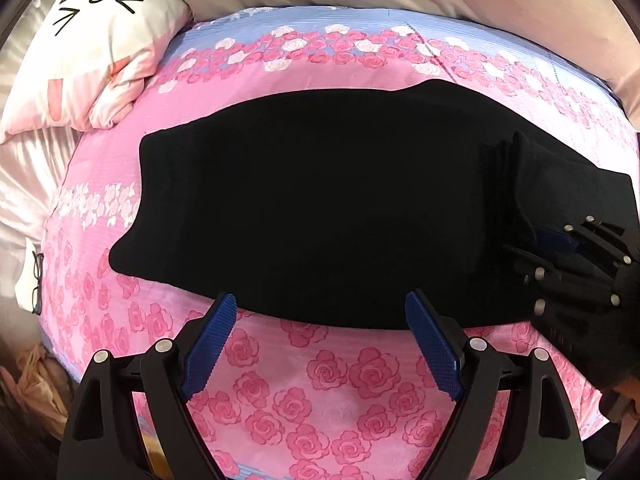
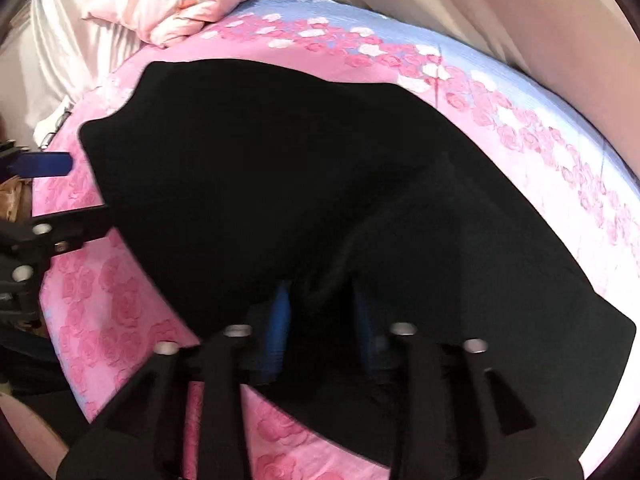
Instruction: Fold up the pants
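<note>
Your left gripper (image 1: 320,344) has matte black plastic arms, silver round screw heads and ribbed blue fingers (image 1: 208,346); your right gripper (image 2: 320,320) looks identical.

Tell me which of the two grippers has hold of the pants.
The right gripper: its blue pads are buried in a raised fold at one end of the black pants. The left gripper hangs open above the rose bedspread, holding nothing.

You have a bed (image 1: 320,384) under a pink rose-print cover, with black pants (image 1: 320,208) spread flat across it and a pink-and-white cartoon-face pillow (image 1: 104,48) at its far-left corner.
</note>
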A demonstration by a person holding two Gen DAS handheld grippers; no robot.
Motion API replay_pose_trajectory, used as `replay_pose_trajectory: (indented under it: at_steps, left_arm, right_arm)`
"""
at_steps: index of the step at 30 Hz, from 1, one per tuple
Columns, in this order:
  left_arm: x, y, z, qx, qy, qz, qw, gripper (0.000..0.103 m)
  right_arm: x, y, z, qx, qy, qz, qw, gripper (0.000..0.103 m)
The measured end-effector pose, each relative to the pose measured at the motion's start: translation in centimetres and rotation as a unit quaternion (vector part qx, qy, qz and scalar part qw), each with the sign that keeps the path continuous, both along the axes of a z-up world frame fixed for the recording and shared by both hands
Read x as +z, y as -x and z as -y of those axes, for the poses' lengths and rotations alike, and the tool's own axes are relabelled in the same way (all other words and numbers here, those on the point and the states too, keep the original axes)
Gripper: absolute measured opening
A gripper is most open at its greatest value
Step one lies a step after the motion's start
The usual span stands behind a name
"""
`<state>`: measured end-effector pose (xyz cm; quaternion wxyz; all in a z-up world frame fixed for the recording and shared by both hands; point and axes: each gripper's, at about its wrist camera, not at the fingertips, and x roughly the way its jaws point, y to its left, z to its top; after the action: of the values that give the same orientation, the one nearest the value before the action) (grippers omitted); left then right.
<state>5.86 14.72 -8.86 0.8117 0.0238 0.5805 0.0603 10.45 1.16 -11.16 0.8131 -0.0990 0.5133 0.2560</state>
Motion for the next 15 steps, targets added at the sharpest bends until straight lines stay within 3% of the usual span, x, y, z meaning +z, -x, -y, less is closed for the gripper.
replay_pose_trajectory:
  at_steps: [3,5,6,10,11,15]
  left_arm:
    - [0.6,0.1,-0.2,-0.002,-0.001,0.015,0.9999,0.084]
    - [0.5,0.2,-0.3,0.000,-0.002,0.015,0.9999,0.084]
    - [0.2,0.1,-0.4,0.001,0.001,0.010,1.0000,0.084]
    - [-0.3,0.3,0.0,0.001,0.000,0.001,1.0000,0.084]
    - [-0.3,0.3,0.2,-0.001,-0.003,0.000,1.0000,0.084]
    - [-0.1,0.8,0.7,-0.013,-0.019,0.004,0.9997,0.084]
  right_arm:
    - [3.4,0.6,3.8,-0.051,-0.106,0.005,0.993,0.042]
    - [3.9,-0.5,5.6,-0.081,-0.130,0.003,0.988,0.039]
    - [3.6,-1.3,5.9,-0.089,-0.128,0.002,0.988,0.033]
    - [-1.4,-6.5,5.4,-0.110,-0.085,-0.031,0.990,0.030]
    - [-1.8,-7.0,5.3,-0.107,-0.099,-0.017,0.989,0.030]
    - [0.5,-6.7,6.1,-0.118,-0.121,-0.011,0.986,0.030]
